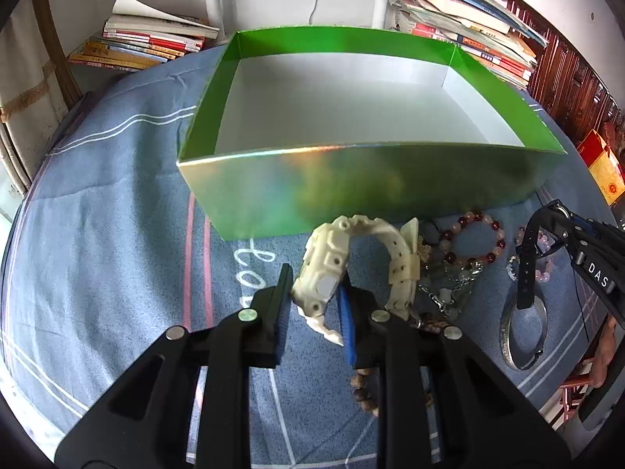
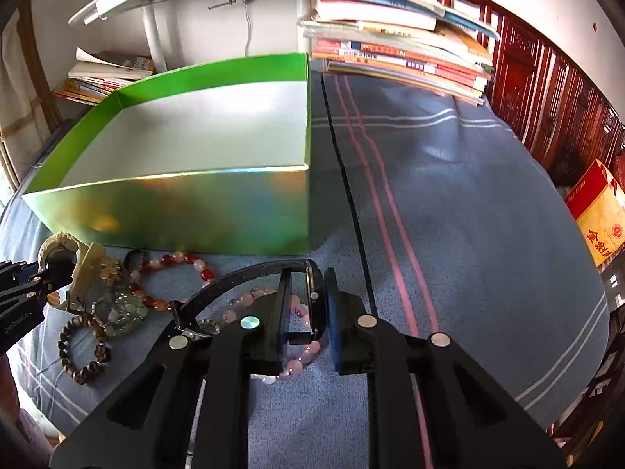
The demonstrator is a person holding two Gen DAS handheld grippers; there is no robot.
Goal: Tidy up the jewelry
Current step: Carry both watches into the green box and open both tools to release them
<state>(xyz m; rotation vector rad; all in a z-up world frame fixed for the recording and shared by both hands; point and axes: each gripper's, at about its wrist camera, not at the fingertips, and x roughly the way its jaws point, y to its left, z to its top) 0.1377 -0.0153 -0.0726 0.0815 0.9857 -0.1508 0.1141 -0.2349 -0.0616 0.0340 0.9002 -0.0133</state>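
From the left wrist view, the left gripper (image 1: 316, 285) had its two fingers drawn in narrow around the case of a white watch (image 1: 324, 277). The left finger (image 1: 283, 293) sat against one side of the case and the right finger, with its blue pad (image 1: 345, 312), lay against the other, so the watch was clamped between them. Its strap arched up and away from the fingertips toward the green box (image 1: 371, 191), which stood open just beyond them. To the right of the fingers lay a red and pink bead bracelet (image 1: 474, 240), and under the right finger a brown bead bracelet (image 1: 361, 387) peeked out. Far right, the right gripper (image 1: 547, 234) held a black watch (image 1: 527, 269) above a silver bangle (image 1: 523, 332).

From the right wrist view, the right gripper (image 2: 306, 305) was likewise pinched in, its fingers close together with the black watch (image 2: 316, 297) gripped between them, the strap sweeping off to the left of the tips. A pale pink bracelet (image 2: 297, 363) lay on the blue cloth (image 2: 468, 234) beneath the fingers. The green box (image 2: 187, 211) stood ahead and left of the tips. At far left, the left gripper (image 2: 47, 273) closed on the white watch (image 2: 62, 248).
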